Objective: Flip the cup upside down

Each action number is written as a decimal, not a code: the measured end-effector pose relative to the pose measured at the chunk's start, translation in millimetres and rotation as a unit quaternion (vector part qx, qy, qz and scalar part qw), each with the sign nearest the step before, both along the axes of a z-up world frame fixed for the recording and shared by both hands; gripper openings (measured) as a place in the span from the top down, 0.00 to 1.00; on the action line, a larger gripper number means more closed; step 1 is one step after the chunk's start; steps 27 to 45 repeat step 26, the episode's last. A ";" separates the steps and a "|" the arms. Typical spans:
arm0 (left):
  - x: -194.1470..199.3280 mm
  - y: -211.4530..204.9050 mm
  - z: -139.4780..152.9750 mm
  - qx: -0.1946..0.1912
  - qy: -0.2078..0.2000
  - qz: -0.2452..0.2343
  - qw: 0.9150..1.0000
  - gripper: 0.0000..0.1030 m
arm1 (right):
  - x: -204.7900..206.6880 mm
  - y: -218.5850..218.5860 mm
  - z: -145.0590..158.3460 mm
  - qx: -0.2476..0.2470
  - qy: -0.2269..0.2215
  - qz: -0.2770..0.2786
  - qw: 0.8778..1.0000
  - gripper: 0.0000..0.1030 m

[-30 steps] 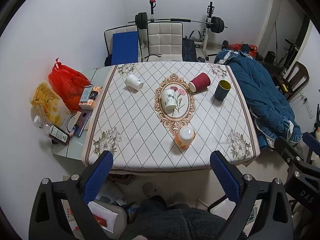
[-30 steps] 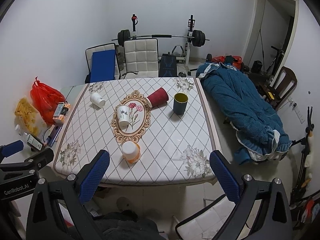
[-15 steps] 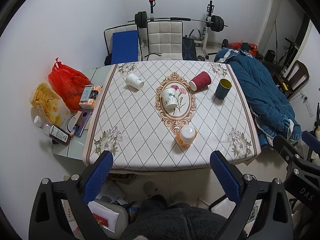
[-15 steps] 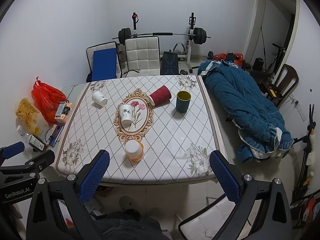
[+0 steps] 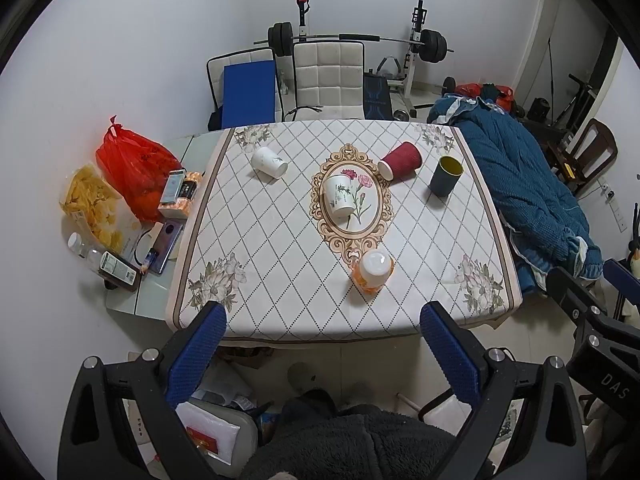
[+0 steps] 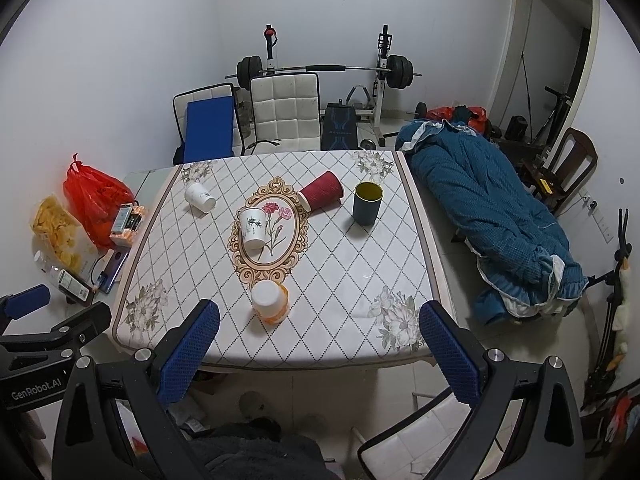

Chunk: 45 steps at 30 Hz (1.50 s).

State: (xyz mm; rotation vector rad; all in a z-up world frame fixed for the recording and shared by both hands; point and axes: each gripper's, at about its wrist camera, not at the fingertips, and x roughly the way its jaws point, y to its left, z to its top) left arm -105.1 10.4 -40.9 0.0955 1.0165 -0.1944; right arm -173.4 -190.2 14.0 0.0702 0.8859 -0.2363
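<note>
Several cups are on the diamond-patterned table (image 5: pixel 280 272). An orange cup (image 5: pixel 373 271) (image 6: pixel 270 300) stands upside down near the front. A white floral cup (image 5: pixel 339 201) (image 6: pixel 253 228) lies on the oval motif. A small white cup (image 5: pixel 269 161) (image 6: pixel 199 197) lies at the back left. A red cup (image 5: pixel 400 160) (image 6: pixel 322 190) lies on its side. A dark cup with yellow inside (image 5: pixel 445 175) (image 6: pixel 367 202) stands upright. My left gripper (image 5: pixel 322 344) and right gripper (image 6: pixel 316 344) are open and empty, high above and short of the table's front edge.
A red bag (image 5: pixel 134 166), a snack bag (image 5: pixel 94 206), a phone and bottles sit on a side table at the left. A blue quilt (image 6: pixel 488 216) lies to the right. Chairs (image 5: pixel 328 76) and a barbell rack stand behind.
Both views have shifted slightly; the table sits a little lower in the right wrist view. No cup has moved. Both grippers stay open.
</note>
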 end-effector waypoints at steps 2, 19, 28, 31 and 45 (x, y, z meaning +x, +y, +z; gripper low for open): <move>0.4 0.0 0.8 0.000 0.001 -0.001 1.000 0.03 | 0.0 -0.4 0.5 0.000 0.000 0.000 1.000 0.01; -0.1 0.1 4.8 0.003 -0.008 -0.001 1.000 0.00 | 0.2 -1.4 3.3 0.000 -0.001 -0.002 1.000 0.01; -2.0 -0.3 4.0 0.004 -0.011 0.002 1.000 0.00 | 1.2 -2.3 6.0 0.002 -0.001 -0.003 1.000 0.01; -2.0 -0.3 4.0 0.004 -0.011 0.002 1.000 0.00 | 1.2 -2.3 6.0 0.002 -0.001 -0.003 1.000 0.01; -2.0 -0.3 4.0 0.004 -0.011 0.002 1.000 0.00 | 1.2 -2.3 6.0 0.002 -0.001 -0.003 1.000 0.01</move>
